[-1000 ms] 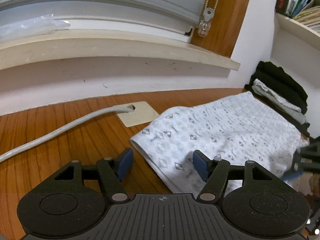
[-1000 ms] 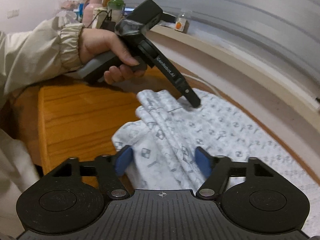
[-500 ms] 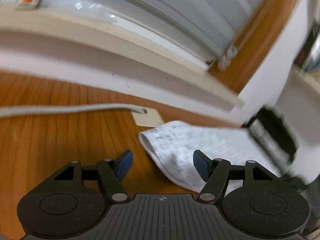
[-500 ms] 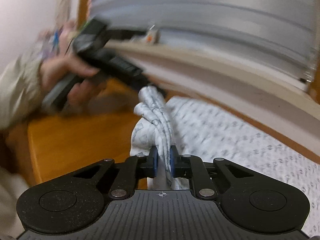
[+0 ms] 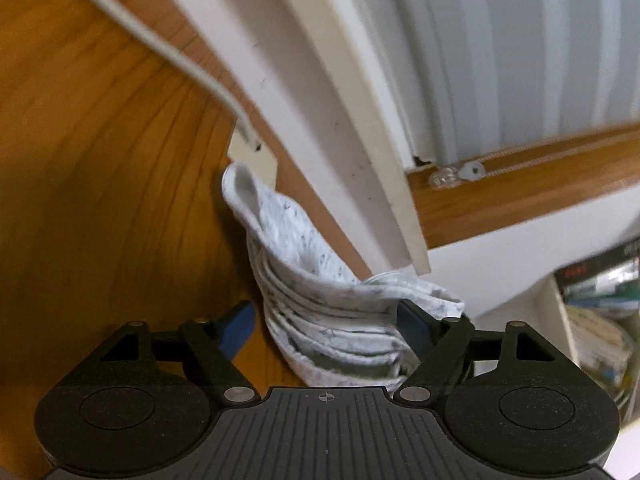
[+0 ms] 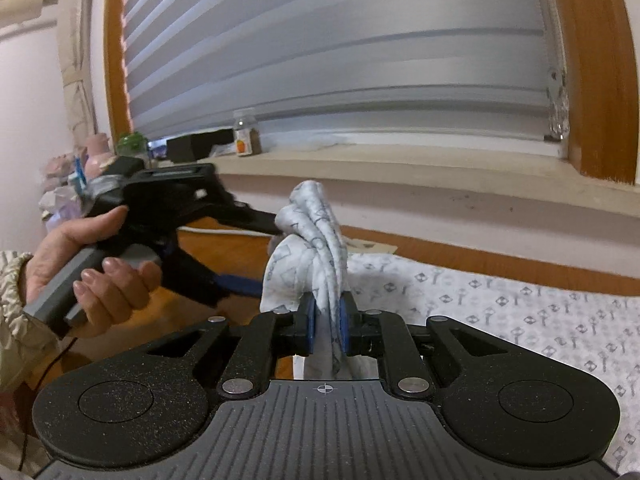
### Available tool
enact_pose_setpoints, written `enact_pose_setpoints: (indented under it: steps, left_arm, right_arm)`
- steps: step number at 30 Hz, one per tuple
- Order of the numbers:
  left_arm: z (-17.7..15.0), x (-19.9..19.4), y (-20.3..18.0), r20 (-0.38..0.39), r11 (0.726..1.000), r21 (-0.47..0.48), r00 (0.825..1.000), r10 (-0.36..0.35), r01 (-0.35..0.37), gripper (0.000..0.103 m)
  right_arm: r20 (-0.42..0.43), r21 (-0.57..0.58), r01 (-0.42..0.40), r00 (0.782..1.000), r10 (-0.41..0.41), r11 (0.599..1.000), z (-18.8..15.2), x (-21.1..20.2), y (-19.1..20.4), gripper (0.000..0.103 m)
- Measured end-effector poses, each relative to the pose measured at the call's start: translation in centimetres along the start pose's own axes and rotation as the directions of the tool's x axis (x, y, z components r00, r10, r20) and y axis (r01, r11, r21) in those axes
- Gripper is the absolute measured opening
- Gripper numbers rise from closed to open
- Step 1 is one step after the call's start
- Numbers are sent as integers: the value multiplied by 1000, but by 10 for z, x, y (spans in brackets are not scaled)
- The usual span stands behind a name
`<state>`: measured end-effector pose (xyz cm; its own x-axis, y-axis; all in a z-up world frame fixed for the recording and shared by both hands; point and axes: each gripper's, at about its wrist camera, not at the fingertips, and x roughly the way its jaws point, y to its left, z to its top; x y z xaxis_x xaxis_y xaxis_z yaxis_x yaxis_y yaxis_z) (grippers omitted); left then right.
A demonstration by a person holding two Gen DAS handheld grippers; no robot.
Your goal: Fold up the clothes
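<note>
One patterned white garment (image 6: 500, 304), two hand-held grippers: the right hand-held gripper (image 6: 325, 322) is clamped on a bunched fold lifted above the wooden counter (image 6: 224, 248). The left hand-held gripper (image 5: 326, 322), jaws just widening, straddles the same bunch unclenched. Only the left view shows the bookshelf (image 5: 592, 304) and white cable (image 5: 160, 46); only the right shows the hand (image 6: 86, 270), blinds (image 6: 340, 48) and sill bottle (image 6: 246, 132).

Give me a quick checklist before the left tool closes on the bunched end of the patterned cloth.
1. Right tool clamped on patterned cloth: ok.
2. Left tool open, having just widened: ok.
3. Cloth folds between the left tool's pads: ok.
4. Left pads pressing the cloth: not ok, a gap shows.
5. White cable away from the cloth: ok.
6. All layers gathered evenly: cannot tell.
</note>
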<state>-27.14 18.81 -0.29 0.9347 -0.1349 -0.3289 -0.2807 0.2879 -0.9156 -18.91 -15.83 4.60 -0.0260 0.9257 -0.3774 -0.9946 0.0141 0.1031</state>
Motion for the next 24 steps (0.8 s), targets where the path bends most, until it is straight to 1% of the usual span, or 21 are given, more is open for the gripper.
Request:
enact_pose_setpoints:
  steps: [3, 6, 10, 16, 19, 21, 24]
  left_arm:
    - [0, 2, 3, 12, 1000, -25, 1000, -16, 17, 81]
    - [1, 0, 7, 20, 999, -27, 999, -29, 30, 81]
    - [0, 0, 8, 5, 999, -13, 999, -38, 38, 82]
    - [-3, -4, 6, -24, 998, 45, 999, -33, 34, 82]
    - [-8, -1, 1, -55, 998, 68, 998, -14, 17, 82]
    - [-11, 3, -1, -81, 998, 62, 997, -16, 21, 82]
    - [-17, 8, -4, -100, 998, 60, 995, -22, 29, 85]
  right_arm:
    - [-16, -51, -4, 1000, 3, 999, -5, -1, 9, 14]
    - [-42, -112, -6, 999, 1, 994, -12, -2, 20, 14]
    - [-64, -167, -13, 998, 3, 986, -18, -1, 30, 14]
    - [-103, -333, -5, 994, -32, 943, -28, 5, 51, 14]
    - [-66, -364, 26, 996, -54, 931, -27, 0, 53, 14]
    - [-22, -349, 57, 997, -69, 935, -23, -5, 50, 14]
    - [7, -320, 74, 997, -75, 944, -17, -9, 43, 14]
